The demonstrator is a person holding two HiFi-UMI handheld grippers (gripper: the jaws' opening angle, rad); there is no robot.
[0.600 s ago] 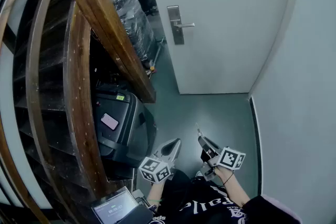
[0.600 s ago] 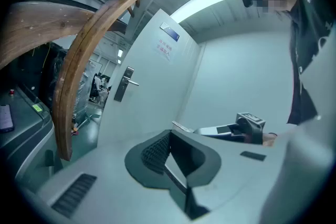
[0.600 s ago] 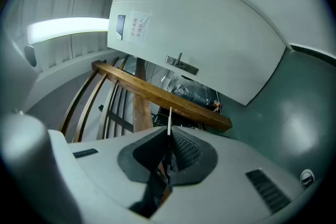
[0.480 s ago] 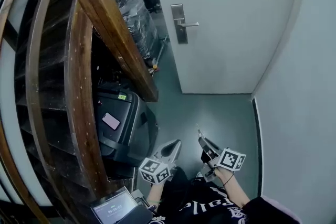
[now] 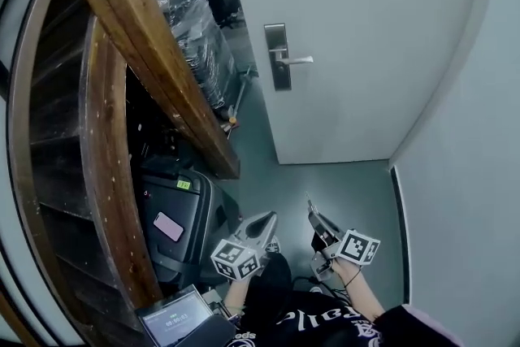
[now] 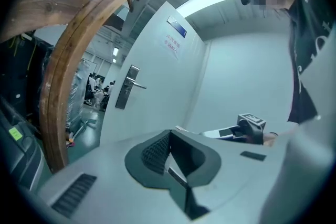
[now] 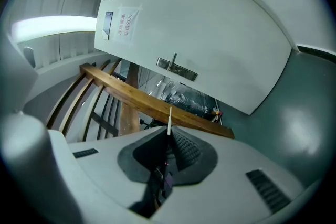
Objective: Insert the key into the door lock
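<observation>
A: Change against the two earlier head frames?

B: Mostly the view. The door (image 5: 366, 36) fills more of the frame, and the wooden handrail (image 5: 154, 53) swings across at the left. The lock plate (image 5: 278, 57) with its handle (image 5: 296, 60) sits lower and a little larger in the picture. I read that as the person closing on the door.

A: Grippers?

B: Left gripper (image 5: 270, 217) comes up slightly. Its jaws are together with nothing between them. Right gripper (image 5: 311, 212) is about where it was, low by the person's lap.

A: And the key?

B: The key (image 5: 308, 200) is pinched between the right jaws, its thin blade sticking out past the tips and aimed up toward the door. It is well apart from the lock.

A: Keyhole visible?

B: Too small to tell on the plate.

A: Meaning for the task?

B: Judgement: approach stage only. The right gripper has yet to be raised to the plate and the blade lined up.
</observation>
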